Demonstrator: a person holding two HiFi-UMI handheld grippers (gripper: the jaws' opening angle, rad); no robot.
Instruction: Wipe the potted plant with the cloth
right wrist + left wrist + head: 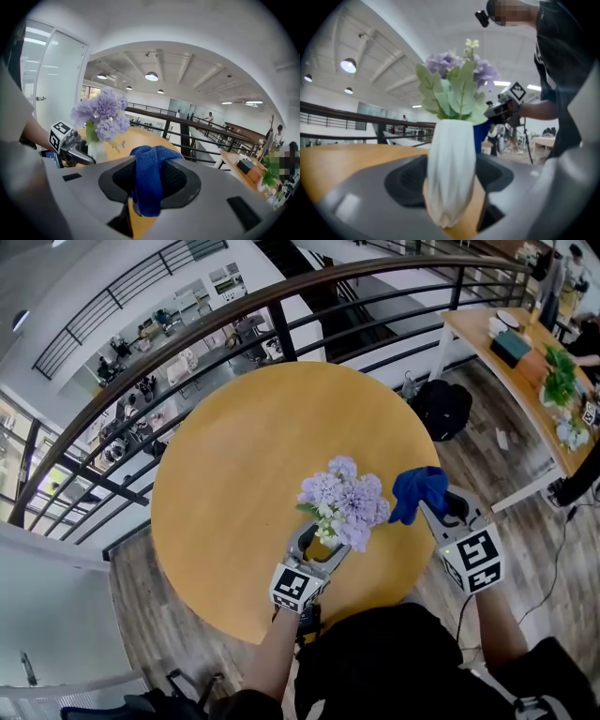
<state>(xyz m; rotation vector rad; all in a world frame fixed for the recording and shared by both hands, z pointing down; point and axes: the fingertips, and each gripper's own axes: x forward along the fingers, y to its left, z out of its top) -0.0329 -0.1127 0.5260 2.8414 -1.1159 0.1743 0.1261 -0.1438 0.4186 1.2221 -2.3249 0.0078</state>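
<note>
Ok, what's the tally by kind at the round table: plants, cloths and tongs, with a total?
Potted plant: 1
Blue cloth: 1
Tongs: 2 (left tongs shut on the plant's pot, right tongs shut on the cloth)
Total: 4

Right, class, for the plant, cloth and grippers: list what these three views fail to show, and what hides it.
- Head view: the vase, almost wholly covered by the flowers.
- Head view: whether the cloth touches the flowers; they overlap from above.
- Right gripper view: the vase's lower part, behind the left gripper.
- Head view: items on the far desk, too small.
</note>
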